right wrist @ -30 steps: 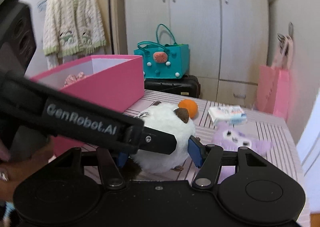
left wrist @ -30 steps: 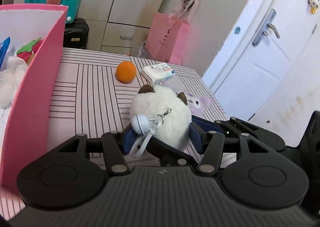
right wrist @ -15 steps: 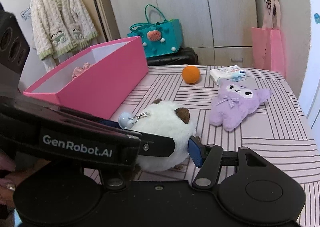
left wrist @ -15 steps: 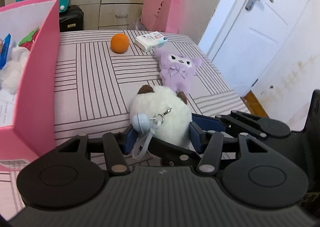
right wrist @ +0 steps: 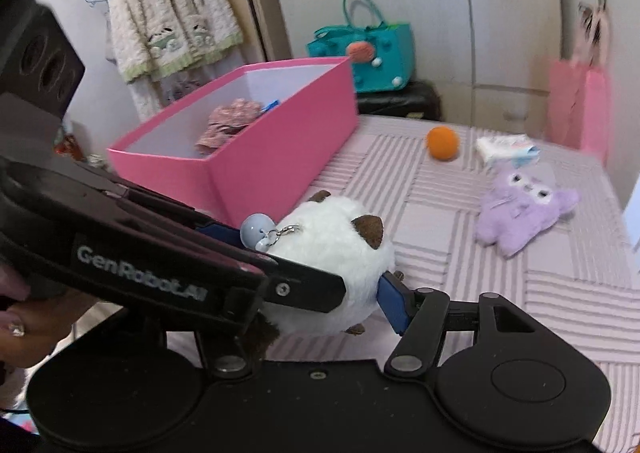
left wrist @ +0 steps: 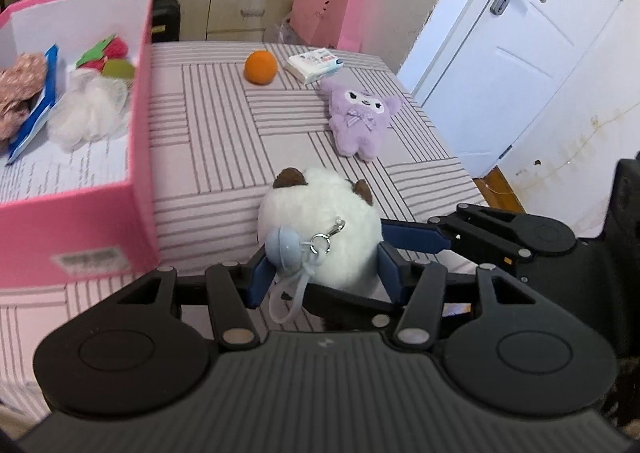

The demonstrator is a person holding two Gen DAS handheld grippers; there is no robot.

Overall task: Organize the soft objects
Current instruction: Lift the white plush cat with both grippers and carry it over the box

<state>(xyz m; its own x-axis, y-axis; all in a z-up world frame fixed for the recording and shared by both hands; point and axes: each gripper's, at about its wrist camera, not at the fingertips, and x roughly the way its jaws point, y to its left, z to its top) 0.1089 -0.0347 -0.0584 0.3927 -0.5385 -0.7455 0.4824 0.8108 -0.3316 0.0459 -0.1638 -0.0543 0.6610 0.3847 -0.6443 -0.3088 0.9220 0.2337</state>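
A round white plush toy (left wrist: 320, 221) with brown ears and a blue bell keychain (left wrist: 284, 247) is held above the striped table. My left gripper (left wrist: 320, 273) is shut on its sides. My right gripper (right wrist: 316, 293) is shut on the same plush (right wrist: 336, 249) from the other direction, its left finger hidden behind the left gripper. A purple plush (left wrist: 358, 115) lies flat at the right, also in the right wrist view (right wrist: 520, 209). An orange ball (left wrist: 261, 67) lies farther back. The pink box (left wrist: 80, 213) stands at the left and holds several soft items.
A tissue pack (left wrist: 316, 63) lies beside the ball. A pink paper bag (left wrist: 328, 9) and a teal bag (right wrist: 364, 53) stand behind the table. A white door (left wrist: 520, 53) is to the right. The table's right edge (left wrist: 452, 157) is near the purple plush.
Both grippers have risen with the white plush and swung left toward the pink box, whose inside now shows. The plush stays gripped by both.
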